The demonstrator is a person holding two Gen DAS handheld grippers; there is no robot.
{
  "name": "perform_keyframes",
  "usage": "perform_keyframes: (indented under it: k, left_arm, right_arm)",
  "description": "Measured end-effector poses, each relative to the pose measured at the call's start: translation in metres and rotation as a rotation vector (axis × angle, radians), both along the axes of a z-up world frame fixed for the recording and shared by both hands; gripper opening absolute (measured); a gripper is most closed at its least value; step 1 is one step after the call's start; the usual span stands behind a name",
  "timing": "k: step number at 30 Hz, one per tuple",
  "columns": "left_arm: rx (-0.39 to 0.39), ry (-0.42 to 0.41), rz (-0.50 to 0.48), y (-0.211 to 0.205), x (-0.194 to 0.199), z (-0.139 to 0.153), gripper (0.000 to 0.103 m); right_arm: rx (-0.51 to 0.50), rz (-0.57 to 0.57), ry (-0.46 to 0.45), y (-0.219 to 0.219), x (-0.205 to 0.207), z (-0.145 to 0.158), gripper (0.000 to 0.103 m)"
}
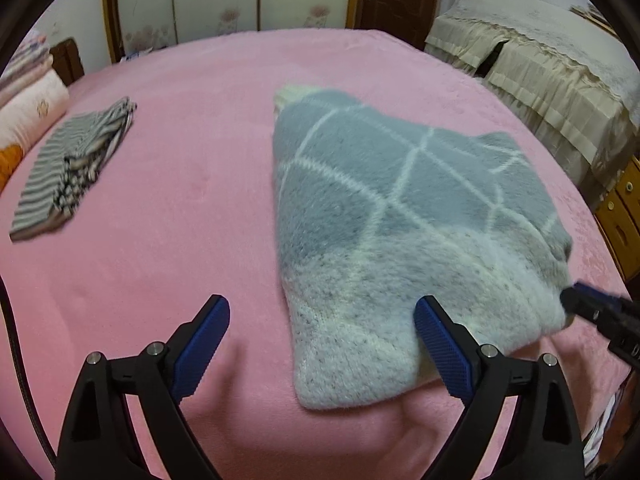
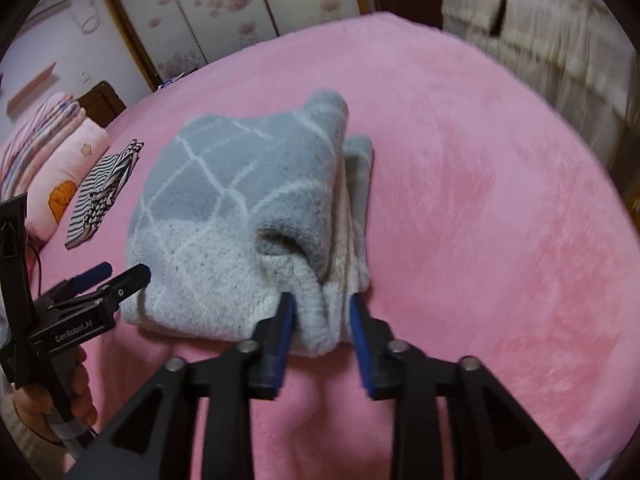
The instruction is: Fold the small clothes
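You are working on a pink bed (image 1: 160, 160). The grey knit sweater (image 1: 384, 216) is lying folded near the middle of the bed, with its pale hem end toward the near edge and its long axis running away from you toward the far edge.

Your left gripper (image 1: 322, 344) is standing wide apart and empty; the near left corner of the hem is lying between its fingers, but neither pad is pressing on it. Your right gripper (image 2: 322, 320) is standing partly apart, straddling the thick stacked layers at the near right corner of the sweater (image 2: 240, 208). The left pad is lying against the knit; the right pad appears to be just clear, so treat this as not yet a grip.

The right gripper is the nearer one to a hold: the fabric is sitting directly ahead of it, between the fingers. The next move probably depends on both grippers taking the near hem corners evenly across the short axis.

A striped garment (image 1: 72, 164) is lying folded near the left edge, well apart, beside stacked bedding (image 1: 28, 100).
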State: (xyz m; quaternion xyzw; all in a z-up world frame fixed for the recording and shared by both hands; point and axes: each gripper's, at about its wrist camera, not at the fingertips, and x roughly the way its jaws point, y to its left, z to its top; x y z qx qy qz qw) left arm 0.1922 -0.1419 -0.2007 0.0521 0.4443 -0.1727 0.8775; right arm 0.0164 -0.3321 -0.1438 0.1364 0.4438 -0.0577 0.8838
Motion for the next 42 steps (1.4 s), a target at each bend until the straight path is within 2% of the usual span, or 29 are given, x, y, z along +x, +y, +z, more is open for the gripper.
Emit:
perform_keyframes:
  k: [6, 9, 10, 12, 15, 17, 18, 20, 23, 25, 31, 32, 33, 34, 35, 40, 42]
  left_arm:
    - [-0.068, -0.092, -0.016, 0.006, 0.006, 0.039, 0.094]
    - [-0.092, -0.094, -0.021, -0.002, 0.024, 0.05, 0.091]
    - [-0.1, -0.089, -0.024, -0.005, 0.031, 0.051, 0.084]
    - [-0.12, -0.071, -0.037, -0.013, 0.042, 0.049, 0.071]
    - [-0.127, -0.007, -0.038, -0.024, 0.067, 0.036, 0.053]
    - [-0.121, 0.032, -0.036, -0.03, 0.076, 0.025, 0.048]
    - [-0.119, 0.041, -0.033, -0.031, 0.08, 0.018, 0.048]
    - [-0.128, 0.032, -0.038, -0.03, 0.082, 0.013, 0.049]
    - [-0.118, 0.003, -0.064, -0.033, 0.076, 0.007, 0.049]
    - [-0.1, -0.013, -0.078, -0.035, 0.073, 0.003, 0.049]
    - [-0.126, -0.004, -0.09, -0.029, 0.074, 0.003, 0.05]
    - [-0.128, -0.001, -0.092, -0.028, 0.074, 0.004, 0.053]
    - [-0.127, 0.002, -0.092, -0.027, 0.074, 0.004, 0.066]
    - [-0.111, 0.012, -0.08, -0.026, 0.074, 0.004, 0.088]
    - [-0.102, 0.017, -0.067, -0.025, 0.074, 0.005, 0.094]
    - [-0.145, 0.054, -0.047, -0.011, 0.076, 0.009, 0.096]
    - [-0.17, 0.087, -0.04, -0.004, 0.079, 0.013, 0.096]
  right_arm:
    - [-0.125, 0.054, -0.127, 0.015, 0.009, 0.05, 0.034]
    - [-0.138, 0.108, -0.147, 0.023, 0.03, 0.061, 0.033]
    - [-0.137, 0.132, -0.147, 0.028, 0.042, 0.062, 0.033]
    - [-0.15, 0.166, -0.132, 0.035, 0.062, 0.057, 0.024]
    - [-0.152, 0.181, -0.07, 0.031, 0.094, 0.038, 0.018]
    - [-0.161, 0.148, -0.031, 0.021, 0.104, 0.024, 0.017]
    - [-0.173, 0.112, 0.003, 0.011, 0.109, 0.013, 0.009]
    - [-0.137, 0.079, 0.04, -0.008, 0.109, -0.006, 0.001]
    - [-0.094, 0.067, 0.019, -0.019, 0.101, -0.018, 0.0]
    - [-0.098, 0.064, 0.007, -0.02, 0.098, -0.02, 0.0]
    - [-0.114, 0.054, -0.003, -0.015, 0.098, -0.021, 0.0]
    - [-0.116, 0.055, -0.001, -0.015, 0.099, -0.02, 0.0]
    - [-0.119, 0.057, 0.0, -0.013, 0.099, -0.02, 0.0]
    - [-0.124, 0.062, 0.001, -0.012, 0.098, -0.018, 0.0]
    - [-0.129, 0.065, 0.0, -0.01, 0.098, -0.017, 0.0]
    - [-0.144, 0.091, 0.001, -0.003, 0.095, 0.0, 0.006]
    - [-0.157, 0.103, -0.001, 0.0, 0.091, 0.009, 0.018]
